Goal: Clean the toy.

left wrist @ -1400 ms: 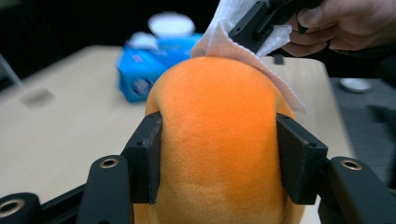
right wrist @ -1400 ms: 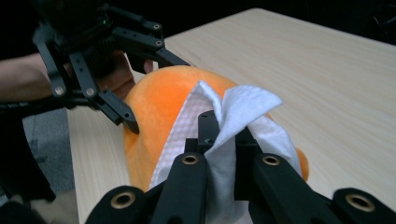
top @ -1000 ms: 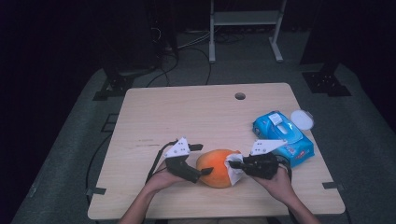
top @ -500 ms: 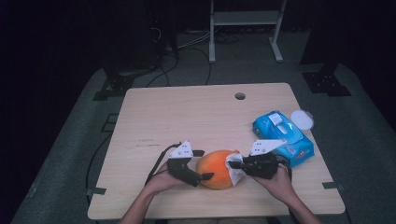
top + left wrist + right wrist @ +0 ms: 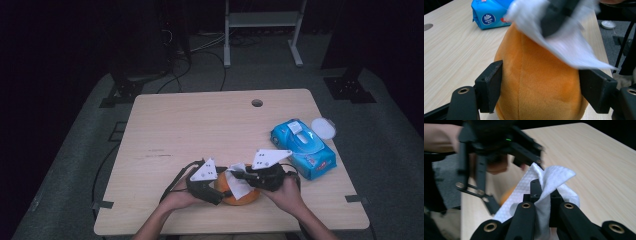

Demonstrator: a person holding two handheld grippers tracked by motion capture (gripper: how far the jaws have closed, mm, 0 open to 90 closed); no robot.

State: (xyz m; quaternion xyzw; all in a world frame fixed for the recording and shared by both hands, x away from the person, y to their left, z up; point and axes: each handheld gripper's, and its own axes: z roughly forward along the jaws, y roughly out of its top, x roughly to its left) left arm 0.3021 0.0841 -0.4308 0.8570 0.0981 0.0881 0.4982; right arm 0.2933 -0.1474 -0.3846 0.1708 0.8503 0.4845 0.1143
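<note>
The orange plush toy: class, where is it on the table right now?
In the high view the orange plush toy lies near the table's front edge, between the left tongs and right tongs, left of the blue wipes pack.

A pale wooden tabletop (image 5: 200, 130) with a small round cable hole (image 5: 257, 103) stands on grey carpet (image 5: 75, 165). Beyond it the room is dark, with black cables (image 5: 200, 47) trailing across the floor past a white metal stand (image 5: 262, 30).

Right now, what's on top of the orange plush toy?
A white wipe, pinched in the right gripper, drapes over the orange plush toy. The plush surface beneath the wipe is covered.
</note>
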